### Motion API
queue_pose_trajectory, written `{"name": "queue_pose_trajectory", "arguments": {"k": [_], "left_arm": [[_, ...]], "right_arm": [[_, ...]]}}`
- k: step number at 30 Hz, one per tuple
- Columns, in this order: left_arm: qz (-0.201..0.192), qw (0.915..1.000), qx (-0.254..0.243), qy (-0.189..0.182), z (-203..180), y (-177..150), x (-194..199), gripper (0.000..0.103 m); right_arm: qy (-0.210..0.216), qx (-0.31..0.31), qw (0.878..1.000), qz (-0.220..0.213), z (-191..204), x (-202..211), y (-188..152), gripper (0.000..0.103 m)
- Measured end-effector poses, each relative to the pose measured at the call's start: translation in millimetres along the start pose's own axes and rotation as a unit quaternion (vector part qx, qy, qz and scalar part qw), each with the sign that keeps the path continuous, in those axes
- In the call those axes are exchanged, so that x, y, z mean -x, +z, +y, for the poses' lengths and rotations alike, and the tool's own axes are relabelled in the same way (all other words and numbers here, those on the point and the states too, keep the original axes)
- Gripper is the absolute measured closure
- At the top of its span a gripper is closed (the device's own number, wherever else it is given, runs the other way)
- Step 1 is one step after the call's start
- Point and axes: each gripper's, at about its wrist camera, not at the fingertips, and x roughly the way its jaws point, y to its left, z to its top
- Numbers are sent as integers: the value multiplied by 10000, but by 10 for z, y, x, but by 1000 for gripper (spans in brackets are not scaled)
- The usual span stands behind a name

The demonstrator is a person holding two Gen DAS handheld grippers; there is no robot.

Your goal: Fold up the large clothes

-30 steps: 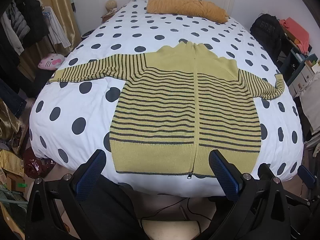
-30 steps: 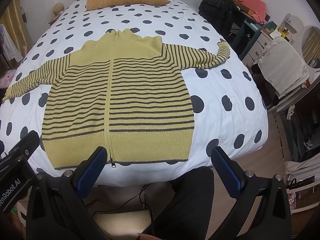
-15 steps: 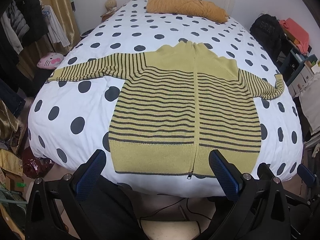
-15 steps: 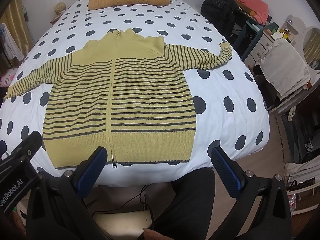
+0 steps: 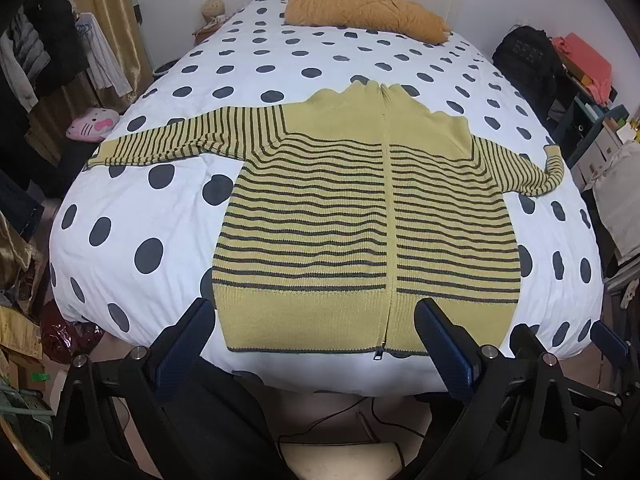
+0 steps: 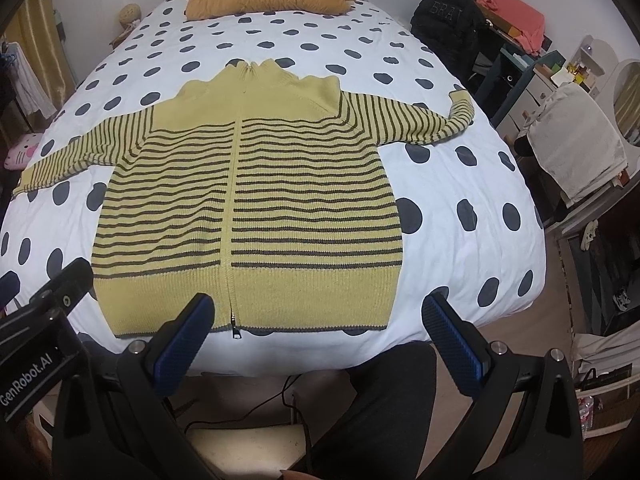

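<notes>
Both my claws, left (image 5: 316, 340) and right (image 6: 320, 336), have crept closer, wide open and empty, the yellow knitted striped zip cardigan (image 5: 360, 220) flat ahead; folding not begun.

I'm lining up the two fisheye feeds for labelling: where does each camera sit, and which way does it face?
Left wrist: on the left gripper at the bed's foot, facing the headboard over the striped cardigan; its open fingers and dark trouser legs show.
Right wrist: on the right gripper, further right, facing the same way; its open fingers, a trouser leg and the other gripper's body at lower left show.
Shared: cardigan, polka-dot bed, orange pillow.
</notes>
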Motion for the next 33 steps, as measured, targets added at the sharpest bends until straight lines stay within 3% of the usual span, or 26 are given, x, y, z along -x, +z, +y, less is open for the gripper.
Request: {"name": "queue_pose_trajectory", "arguments": {"k": [21, 28, 33], "left_arm": [[-102, 9997, 195, 109, 149, 79, -27, 3], [-45, 9992, 365, 181, 387, 214, -151, 2], [8, 9974, 614, 379, 782, 430, -392, 2]], "right_arm": [[-38, 107, 9999, 104, 142, -114, 64, 0], [-15, 213, 9997, 102, 302, -156, 172, 0], [118, 357, 9991, 169, 566, -279, 337, 0]]}}
